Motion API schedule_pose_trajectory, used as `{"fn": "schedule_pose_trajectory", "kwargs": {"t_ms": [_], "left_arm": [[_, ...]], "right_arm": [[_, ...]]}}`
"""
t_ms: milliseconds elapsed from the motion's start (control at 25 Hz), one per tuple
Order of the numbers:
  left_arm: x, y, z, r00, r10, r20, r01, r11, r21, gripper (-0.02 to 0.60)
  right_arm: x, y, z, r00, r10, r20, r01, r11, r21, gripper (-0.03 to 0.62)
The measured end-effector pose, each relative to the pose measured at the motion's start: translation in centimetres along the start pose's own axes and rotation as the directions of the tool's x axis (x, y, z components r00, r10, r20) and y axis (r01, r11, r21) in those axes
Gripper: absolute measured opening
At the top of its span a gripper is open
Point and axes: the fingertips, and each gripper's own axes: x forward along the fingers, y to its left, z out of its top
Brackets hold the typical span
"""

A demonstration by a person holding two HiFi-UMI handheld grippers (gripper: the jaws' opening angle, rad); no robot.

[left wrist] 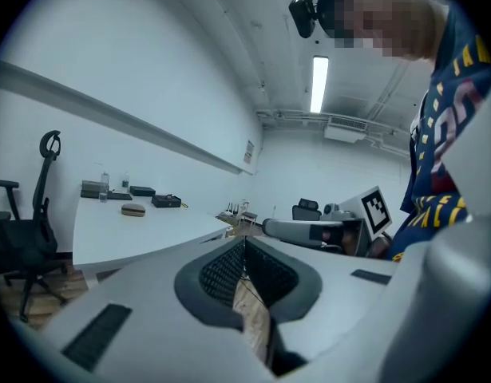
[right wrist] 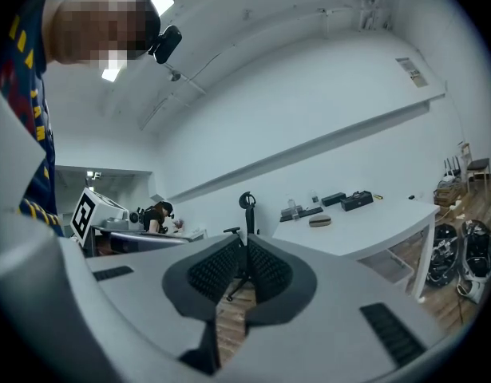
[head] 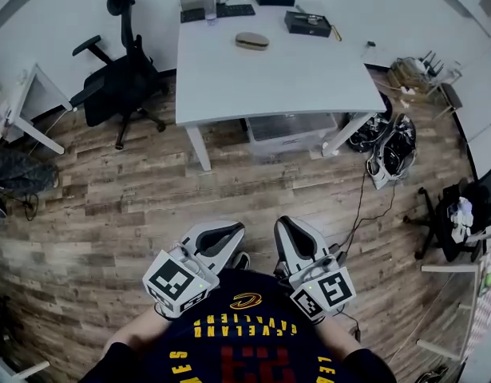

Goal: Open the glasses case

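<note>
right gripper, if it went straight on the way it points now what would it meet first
Probably the black office chair, which stands directly beyond the shut jaws of the right gripper in its own view. The white table lies off to the right. Depth is unclear.

One glasses case (head: 251,41), two tools (head: 227,231) (head: 288,227)

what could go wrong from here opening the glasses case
Both the left gripper and right gripper are shut; arriving like that would likely shove the glasses case across the table rather than grip it. The case lies toward the table's far side, so the reach is long. The cable on the floor may catch a foot on the way.
</note>
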Motion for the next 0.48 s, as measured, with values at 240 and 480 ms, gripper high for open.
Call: {"fn": "schedule_pose_trajectory", "kwargs": {"t_ms": [240,480], "left_arm": [[0.6,2.1,-0.3,0.999,0.023,-0.023,-0.024,0.999,-0.047,0.015],[2.1,5.5,-0.1,0.999,-0.007,-0.033,0.005,0.998,-0.063,0.015]], "right_arm": [[1.9,-0.7,-0.7,0.999,0.015,-0.037,-0.014,0.999,0.034,0.028],[5.4,-1.8,-1.1,0.998,0.02,-0.062,-0.017,0.998,0.055,0.028]]}}
